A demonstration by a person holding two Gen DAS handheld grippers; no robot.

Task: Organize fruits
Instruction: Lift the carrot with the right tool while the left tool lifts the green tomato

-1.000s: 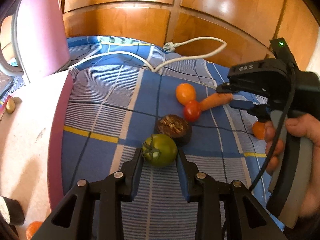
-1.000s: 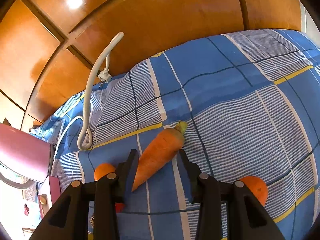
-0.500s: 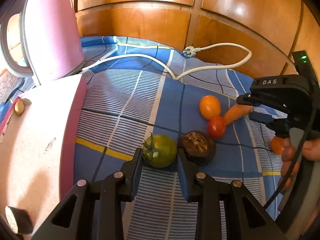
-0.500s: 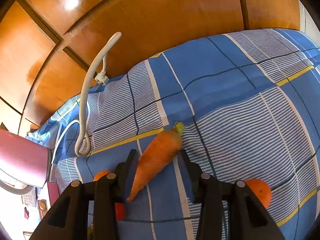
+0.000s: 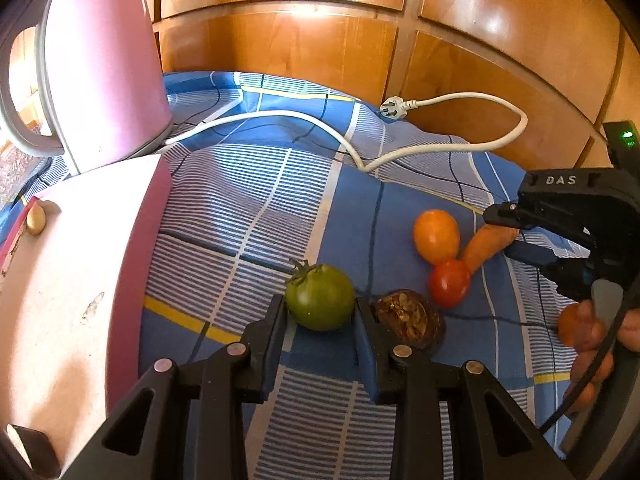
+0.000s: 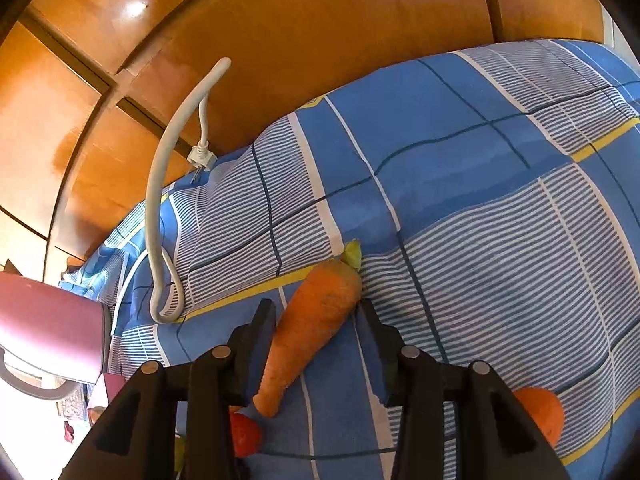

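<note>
My left gripper [image 5: 320, 312] is shut on a green tomato [image 5: 320, 296] and holds it just above the blue checked cloth. A dark brown fruit [image 5: 408, 322], a red tomato [image 5: 449, 282] and an orange fruit [image 5: 436, 236] lie to its right. My right gripper [image 6: 316, 312] is open, with its jaws on either side of a carrot [image 6: 312, 328] that lies on the cloth; it also shows in the left wrist view [image 5: 516, 236] over the carrot [image 5: 486, 244]. Another orange fruit [image 6: 540, 412] lies at the right.
A pink tray [image 5: 68, 292] lies at the left with a garlic clove [image 5: 36, 218] on it. A pink kettle [image 5: 100, 60] stands behind it. A white power cord [image 5: 440, 148] runs across the cloth. Wooden cabinet doors [image 5: 320, 40] close the back.
My left gripper has carried the green tomato left and away from the dark fruit, towards the pink tray. My right gripper stays around the carrot, slightly further along it.
</note>
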